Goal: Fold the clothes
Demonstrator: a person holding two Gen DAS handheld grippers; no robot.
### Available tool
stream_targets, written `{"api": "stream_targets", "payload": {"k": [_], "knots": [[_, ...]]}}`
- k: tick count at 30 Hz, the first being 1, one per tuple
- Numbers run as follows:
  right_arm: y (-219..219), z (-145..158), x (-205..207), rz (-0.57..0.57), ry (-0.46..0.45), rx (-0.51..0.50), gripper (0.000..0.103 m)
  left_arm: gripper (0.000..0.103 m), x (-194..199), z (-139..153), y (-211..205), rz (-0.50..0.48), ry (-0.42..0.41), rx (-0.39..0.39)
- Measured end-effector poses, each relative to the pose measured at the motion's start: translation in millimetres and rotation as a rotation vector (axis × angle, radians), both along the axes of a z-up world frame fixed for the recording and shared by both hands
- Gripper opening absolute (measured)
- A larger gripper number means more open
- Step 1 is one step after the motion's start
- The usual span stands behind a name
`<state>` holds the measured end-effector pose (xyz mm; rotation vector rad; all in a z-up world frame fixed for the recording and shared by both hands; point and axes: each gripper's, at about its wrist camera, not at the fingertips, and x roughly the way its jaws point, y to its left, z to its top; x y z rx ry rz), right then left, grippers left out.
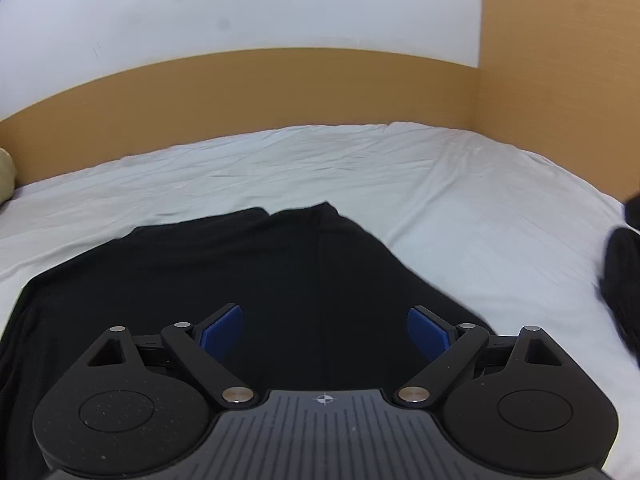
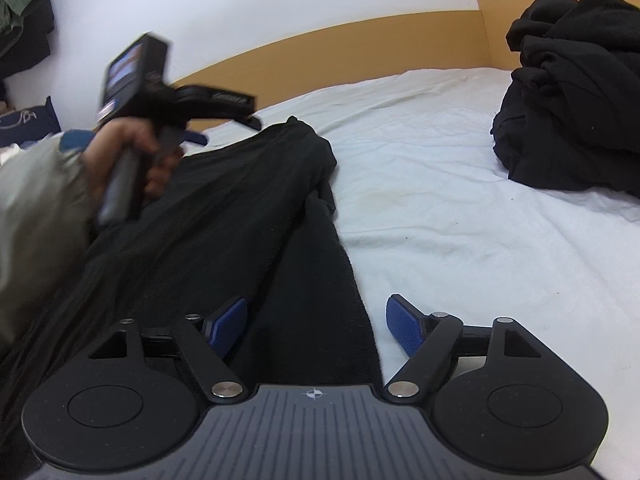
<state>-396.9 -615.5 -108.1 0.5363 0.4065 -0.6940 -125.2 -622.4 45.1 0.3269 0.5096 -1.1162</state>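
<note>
Black garment [image 1: 224, 276] lying flat on white bed sheet [image 1: 460, 208], running lengthwise away from both cameras, right edge bunching into a ridge. Left gripper [image 1: 325, 334] hovering over it, blue pads [image 1: 222, 334] spread wide, gripping nothing. Right gripper [image 2: 316, 326] straddling the garment's right edge, pads apart, not pressing cloth. Hand [image 2: 128, 156] holding left tool's handle. Black clothes pile [image 2: 572, 92] sitting well apart at right. Wooden headboard [image 1: 248, 92] standing behind.

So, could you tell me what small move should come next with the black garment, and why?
Probably lower the right gripper and close on the black garment edge beneath it: both it and the left gripper are open and empty, and the garment lies half-folded on the white sheet.
</note>
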Motion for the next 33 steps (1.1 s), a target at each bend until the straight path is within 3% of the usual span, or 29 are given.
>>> {"api": "stream_targets", "payload": {"k": [3,6,8,11,15,18,25,29,31,33], "knots": [[-2.8,-0.1,-2.9,0.003,-0.028,0.019,0.083,0.092,-7.6,0.8,64.1,-0.004,-0.014,0.028],[-1.0,0.9,-0.7,-0.002,-0.018,0.011,0.083,0.102,-9.6,2.7,127.7,0.022,-0.125,0.057],[2.0,1.6,1.4,-0.011,-0.007,0.001,0.083,0.102,-6.0,1.6,166.7,0.037,-0.192,0.101],[10.7,3.7,4.2,-0.05,0.016,-0.024,0.083,0.102,7.0,1.7,230.9,0.102,-0.221,0.139],[25.5,8.8,10.2,-0.083,0.0,-0.073,0.083,0.102,28.8,3.4,310.2,0.267,-0.179,0.155],[42.2,10.8,17.1,-0.06,-0.007,-0.122,0.083,0.102,36.1,-4.1,361.4,0.339,-0.147,0.146],[90.5,18.0,9.5,-0.034,-0.086,-0.254,0.083,0.102,46.5,-38.6,443.9,0.446,0.052,-0.066],[94.9,20.3,12.2,0.027,-0.179,-0.155,0.082,0.102,59.7,-46.2,463.1,0.546,0.138,-0.156],[105.1,23.6,30.5,0.092,-0.132,-0.163,0.074,0.102,63.2,-51.4,469.6,0.631,0.12,-0.141],[120.0,29.1,55.6,0.173,-0.053,-0.199,0.058,0.102,66.2,-59.2,476.2,0.665,0.107,-0.108]]}}
